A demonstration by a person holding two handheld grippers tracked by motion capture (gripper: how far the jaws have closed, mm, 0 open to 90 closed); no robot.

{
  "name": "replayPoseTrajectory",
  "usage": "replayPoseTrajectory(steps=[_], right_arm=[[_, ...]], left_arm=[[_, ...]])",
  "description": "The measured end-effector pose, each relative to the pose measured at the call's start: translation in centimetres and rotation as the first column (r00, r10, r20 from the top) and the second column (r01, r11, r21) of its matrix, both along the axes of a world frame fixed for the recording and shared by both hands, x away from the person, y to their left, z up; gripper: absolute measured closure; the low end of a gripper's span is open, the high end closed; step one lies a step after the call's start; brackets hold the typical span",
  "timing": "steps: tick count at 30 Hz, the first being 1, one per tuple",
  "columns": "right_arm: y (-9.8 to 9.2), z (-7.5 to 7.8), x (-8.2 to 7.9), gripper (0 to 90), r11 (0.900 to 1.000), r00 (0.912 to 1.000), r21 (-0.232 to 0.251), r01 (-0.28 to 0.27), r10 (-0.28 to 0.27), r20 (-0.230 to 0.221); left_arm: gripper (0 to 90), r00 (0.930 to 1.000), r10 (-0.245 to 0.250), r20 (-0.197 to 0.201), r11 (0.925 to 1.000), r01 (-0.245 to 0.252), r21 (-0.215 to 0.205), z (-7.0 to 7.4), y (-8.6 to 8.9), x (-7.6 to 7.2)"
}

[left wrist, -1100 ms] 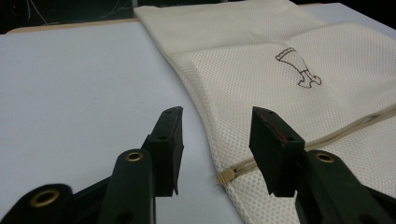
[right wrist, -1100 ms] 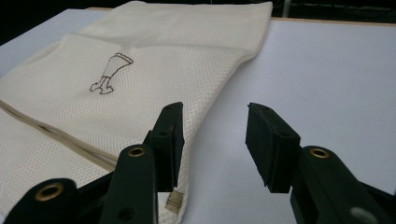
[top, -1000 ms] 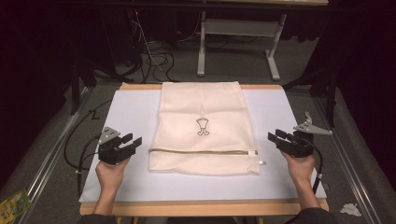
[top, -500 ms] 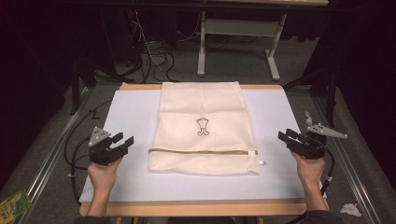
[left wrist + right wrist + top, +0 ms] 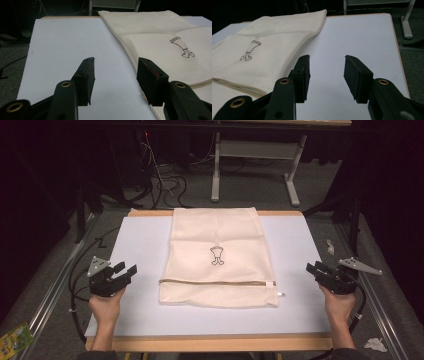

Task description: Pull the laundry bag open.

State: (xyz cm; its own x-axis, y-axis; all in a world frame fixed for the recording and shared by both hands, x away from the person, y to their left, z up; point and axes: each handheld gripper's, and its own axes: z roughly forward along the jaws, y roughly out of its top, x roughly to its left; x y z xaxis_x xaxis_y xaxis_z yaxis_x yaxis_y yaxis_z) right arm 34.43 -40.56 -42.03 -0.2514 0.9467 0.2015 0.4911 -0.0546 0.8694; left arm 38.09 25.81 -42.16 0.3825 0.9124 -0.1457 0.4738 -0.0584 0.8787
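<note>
Standing off from the mesh bag (image 5: 218,257), judged between steps, nothing held | left gripper (image 5: 123,273) at lower left of the high view, jaws just widened, spread, empty, aimed inward | bag laid flat at centre of the white board (image 5: 140,237), zipper (image 5: 217,282) low | right gripper (image 5: 316,269) at lower right, jaws spread, empty | next: bag edges to be reached.

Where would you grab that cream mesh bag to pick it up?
Probably the two near corners of the mesh bag, left gripper from the left, right gripper from the right. It lies flat; its side edges give open jaws something to pinch.
</note>
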Motion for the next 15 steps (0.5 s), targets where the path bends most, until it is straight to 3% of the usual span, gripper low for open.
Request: replayPoseTrajectory(steps=[15], right_arm=[[-0.3,-2.4,0.8,57.0,0.999,0.9985,0.008,0.034,-0.034,-0.043]], left_arm=[[48.3,0.9994,0.019,-0.028,0.9998,-0.019,0.0,-1.8,-1.1,1.5]])
